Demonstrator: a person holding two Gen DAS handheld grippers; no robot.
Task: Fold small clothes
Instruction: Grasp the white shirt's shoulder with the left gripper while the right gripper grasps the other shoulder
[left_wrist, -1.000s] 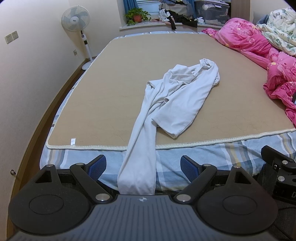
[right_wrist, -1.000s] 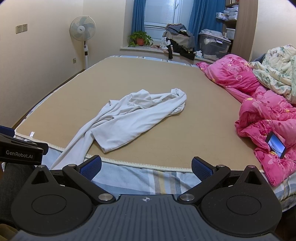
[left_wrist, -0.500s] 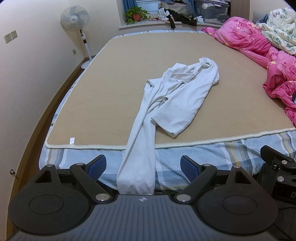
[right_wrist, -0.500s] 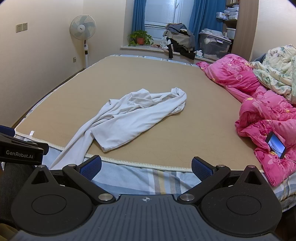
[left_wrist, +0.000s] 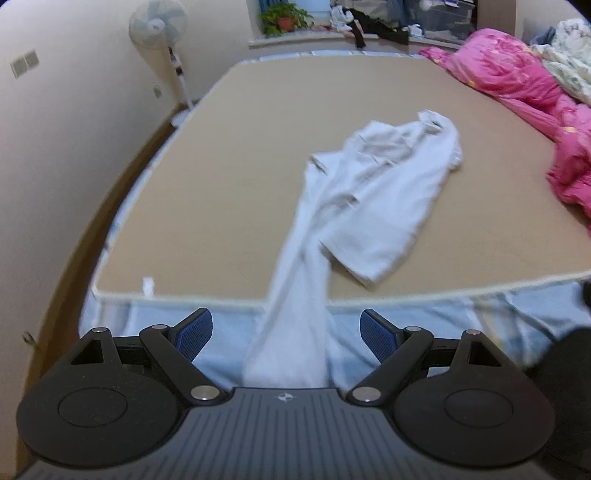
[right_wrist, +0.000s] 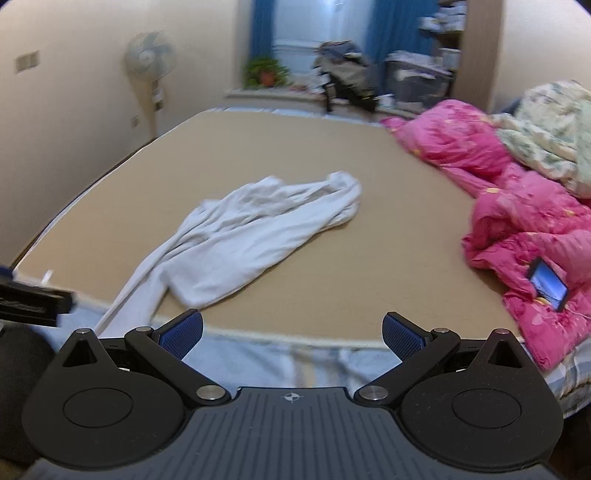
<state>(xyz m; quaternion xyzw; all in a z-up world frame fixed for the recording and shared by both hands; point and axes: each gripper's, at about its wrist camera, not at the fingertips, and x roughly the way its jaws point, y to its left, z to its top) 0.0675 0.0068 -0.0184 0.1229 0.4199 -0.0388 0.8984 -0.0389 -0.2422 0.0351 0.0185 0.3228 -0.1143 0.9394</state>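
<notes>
A crumpled white garment (left_wrist: 373, 199) lies on the tan mat (left_wrist: 229, 177) of a bed, and one long end hangs over the near edge. In the left wrist view that hanging end runs down between the wide-apart blue pads of my left gripper (left_wrist: 286, 332), which stands open above it without pressing it. The right wrist view shows the garment (right_wrist: 255, 236) ahead and to the left. My right gripper (right_wrist: 291, 334) is open with nothing between its pads, over the bed's near edge. The left gripper's body (right_wrist: 33, 302) shows at that view's left edge.
A pink quilt (right_wrist: 517, 221) and a floral quilt (right_wrist: 546, 136) are heaped along the bed's right side, with a lit phone (right_wrist: 548, 286) on the pink one. A standing fan (left_wrist: 159, 29) is by the left wall. The far windowsill holds a plant (right_wrist: 264, 72) and piled clutter.
Both views have moved closer to the bed and are now motion-blurred. The hanging end of the garment sits nearer the left gripper's pads. Neither gripper's jaws have changed.
</notes>
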